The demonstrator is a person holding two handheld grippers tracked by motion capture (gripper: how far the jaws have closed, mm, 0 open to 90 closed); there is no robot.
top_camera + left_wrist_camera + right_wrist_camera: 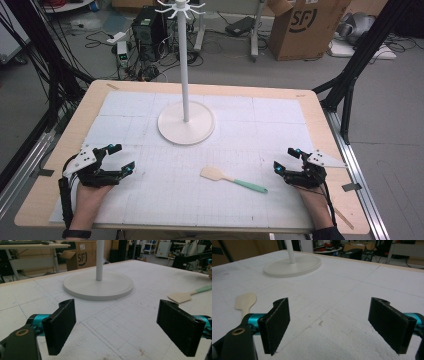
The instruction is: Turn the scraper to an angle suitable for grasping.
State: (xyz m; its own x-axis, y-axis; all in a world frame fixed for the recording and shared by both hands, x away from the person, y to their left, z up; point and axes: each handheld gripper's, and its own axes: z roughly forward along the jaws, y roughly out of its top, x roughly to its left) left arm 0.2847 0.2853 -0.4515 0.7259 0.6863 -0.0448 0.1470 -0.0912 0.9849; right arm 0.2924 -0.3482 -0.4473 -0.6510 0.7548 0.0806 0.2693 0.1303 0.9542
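Grippers rest at the lower corners of the frame, left gripper (116, 162) and right gripper (286, 161), jaws spread wide and empty, apparently poised to begin. Between them, lower centre, lies the spatula (232, 180), flat on the table (320, 125); beyond stands the hook stand (186, 122), likely the hanging point.

Stand (186, 122) mid-table, perhaps sole obstacle

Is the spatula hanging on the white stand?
No, the spatula lies flat on the table, in front of the stand and apart from its base.
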